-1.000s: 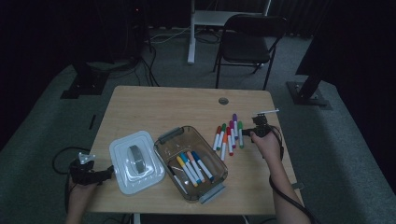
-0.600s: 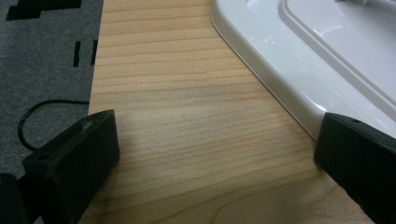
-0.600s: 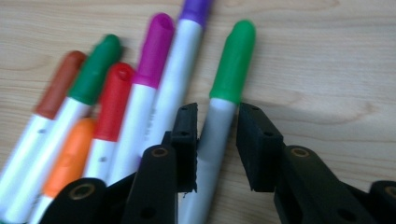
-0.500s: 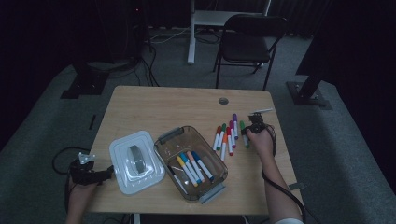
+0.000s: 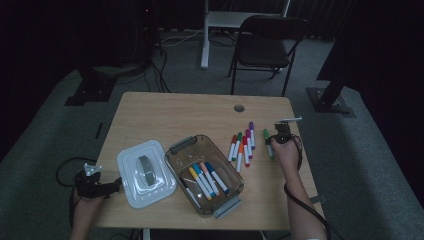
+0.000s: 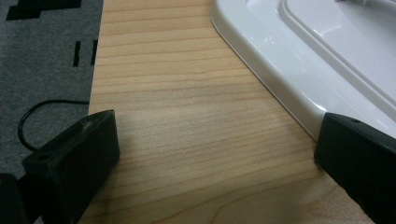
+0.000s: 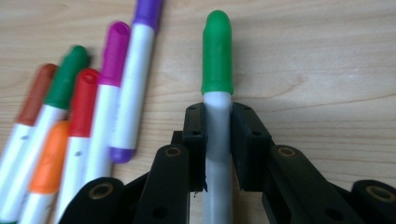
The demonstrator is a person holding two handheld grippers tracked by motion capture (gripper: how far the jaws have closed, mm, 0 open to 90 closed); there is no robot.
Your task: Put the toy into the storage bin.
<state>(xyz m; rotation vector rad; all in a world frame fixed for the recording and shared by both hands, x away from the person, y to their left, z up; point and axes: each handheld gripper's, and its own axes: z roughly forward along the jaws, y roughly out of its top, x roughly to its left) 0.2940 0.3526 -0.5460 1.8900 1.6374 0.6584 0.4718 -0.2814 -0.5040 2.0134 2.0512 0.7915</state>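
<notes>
Now the pick-up step looks in hand: the right gripper (image 7: 217,128) has just been closing and its fingers (image 7: 194,128) pinch the green marker (image 7: 217,51), lying on the counter (image 5: 165,115) beside the other markers (image 5: 242,142); next, probably a lift toward the brown bin (image 5: 176,159); the left gripper (image 6: 210,154) fingers stand wide, holding nothing, beside the white lid (image 6: 299,70).

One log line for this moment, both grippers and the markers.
right gripper: shut on green marker, jaws just closed | left gripper: open beside white lid | five markers in bin | others on table
</notes>
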